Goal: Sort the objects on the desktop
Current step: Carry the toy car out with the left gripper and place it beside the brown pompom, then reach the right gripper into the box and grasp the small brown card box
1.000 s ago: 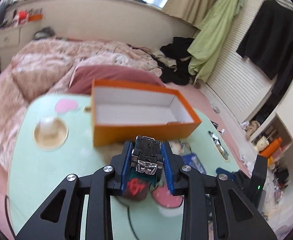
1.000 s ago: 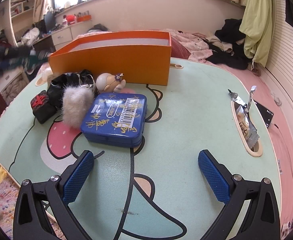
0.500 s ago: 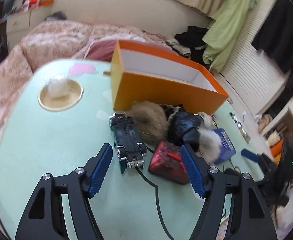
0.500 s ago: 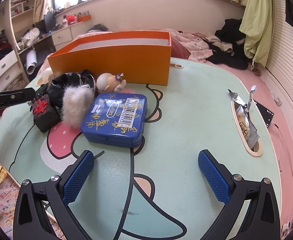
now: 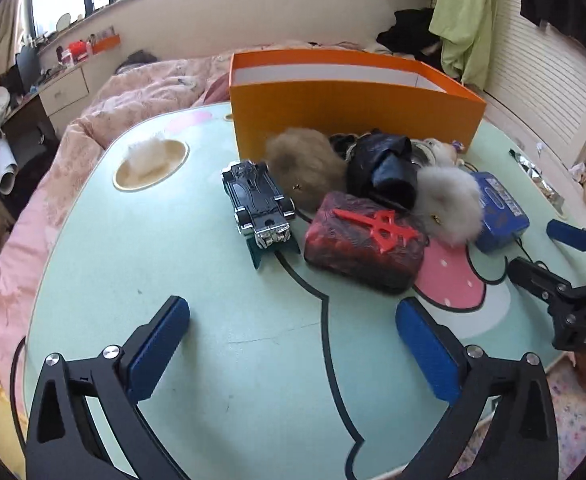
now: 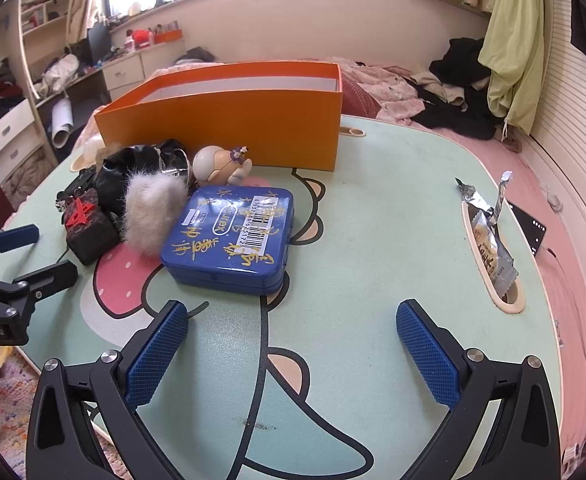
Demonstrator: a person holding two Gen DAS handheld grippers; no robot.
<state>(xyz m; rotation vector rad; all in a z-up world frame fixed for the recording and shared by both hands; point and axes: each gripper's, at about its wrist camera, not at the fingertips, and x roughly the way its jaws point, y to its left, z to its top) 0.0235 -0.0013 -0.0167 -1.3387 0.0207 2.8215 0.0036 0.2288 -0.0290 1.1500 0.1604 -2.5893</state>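
My left gripper point(image 5: 293, 340) is open and empty, low over the table's near edge. A toy car point(image 5: 257, 204) lies upside down ahead of it, beside a brown pompom point(image 5: 305, 162), a dark red box with a red emblem point(image 5: 365, 240), a black pouch point(image 5: 385, 168) and a grey pompom point(image 5: 449, 208). An open orange box point(image 5: 353, 104) stands behind them. My right gripper point(image 6: 293, 344) is open and empty, just short of a blue tin point(image 6: 233, 236). A small round-headed figure point(image 6: 221, 164) lies behind the tin.
The mint cartoon table point(image 6: 373, 208) has cup holes: one holds a snack packet point(image 6: 489, 240), another white fluff point(image 5: 149, 156). A bed with pink bedding point(image 5: 133, 92) lies beyond. Each gripper shows in the other's view, at the right point(image 5: 565, 264) and at the left point(image 6: 9, 256).
My left gripper held the toy car a second ago, has let it go on the table next to the brown pompom, and has drawn back open. My right gripper has not moved.
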